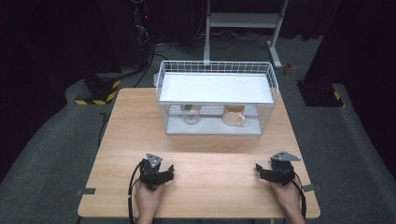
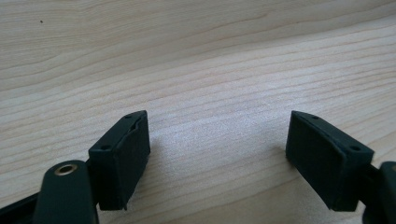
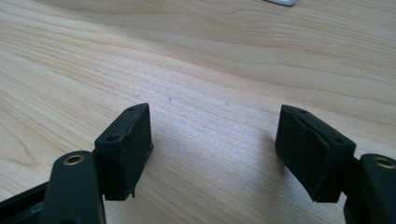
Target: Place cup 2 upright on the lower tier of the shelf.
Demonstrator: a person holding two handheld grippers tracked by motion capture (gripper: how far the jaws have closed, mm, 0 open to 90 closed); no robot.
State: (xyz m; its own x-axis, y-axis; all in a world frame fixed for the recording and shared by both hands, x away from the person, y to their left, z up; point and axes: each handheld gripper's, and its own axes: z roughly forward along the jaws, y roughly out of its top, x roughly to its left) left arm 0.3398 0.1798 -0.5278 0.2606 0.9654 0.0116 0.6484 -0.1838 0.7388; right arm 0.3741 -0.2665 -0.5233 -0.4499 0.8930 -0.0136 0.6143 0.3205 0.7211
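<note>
Each of the person's hands rests on the near part of the wooden table (image 1: 205, 172) with a black gripper. My left gripper (image 1: 169, 171) sits at the near left, pointing right, and is open; in the left gripper view its jaws (image 2: 217, 154) stand apart over bare wood. At the near right my right gripper (image 1: 258, 171) points left and is open; its jaws (image 3: 212, 151) hold nothing. A white wire basket (image 1: 217, 97) stands at the far middle of the table. Under its white shelf stand a clear glass (image 1: 191, 114) and a tan mug (image 1: 233, 116).
Bare wood lies between the two grippers and in front of the basket. Dark floor with cables and a white stand (image 1: 243, 23) lies beyond the far table edge. Yellow-black marked blocks (image 1: 95, 93) sit on the floor at the far left.
</note>
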